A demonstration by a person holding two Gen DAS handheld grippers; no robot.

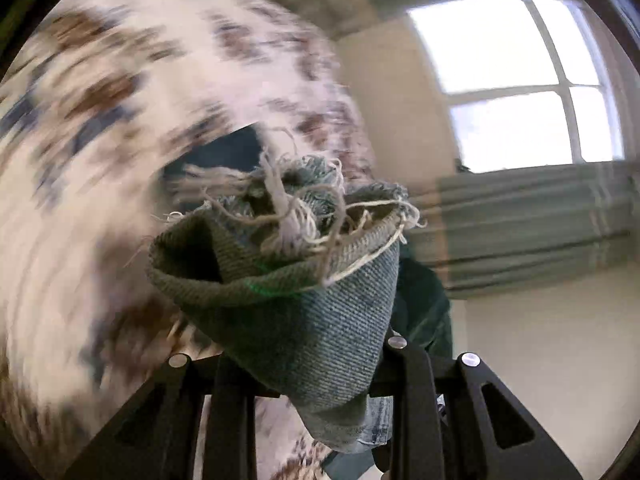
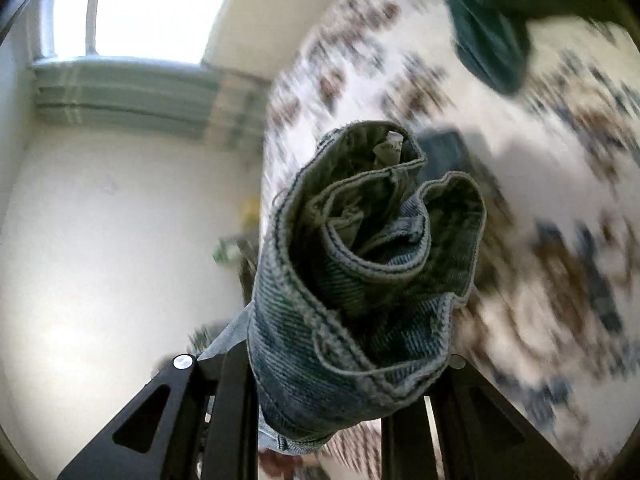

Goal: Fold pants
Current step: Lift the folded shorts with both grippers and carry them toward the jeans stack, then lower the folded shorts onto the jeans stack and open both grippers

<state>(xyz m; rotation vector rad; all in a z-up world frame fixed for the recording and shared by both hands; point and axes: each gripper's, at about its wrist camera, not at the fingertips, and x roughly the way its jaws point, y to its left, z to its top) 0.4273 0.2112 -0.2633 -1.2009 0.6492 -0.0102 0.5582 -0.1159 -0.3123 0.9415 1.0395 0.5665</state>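
Note:
The pants are blue-grey denim jeans. In the left wrist view my left gripper (image 1: 312,392) is shut on a frayed leg hem (image 1: 288,272) with loose white threads, bunched between the black fingers (image 1: 412,400). In the right wrist view my right gripper (image 2: 320,392) is shut on the rolled, stitched waistband end (image 2: 360,264) of the jeans. Both ends are lifted above a white bedspread with brown and blue print (image 1: 120,120), also in the right wrist view (image 2: 540,220). The background is motion-blurred.
A dark green garment (image 2: 492,28) lies on the bedspread at the far side, and shows behind the hem (image 1: 424,312). A bright window (image 1: 520,80) and a grey-green radiator (image 1: 540,220) are on the pale wall. The wall and window also show in the right wrist view (image 2: 140,12).

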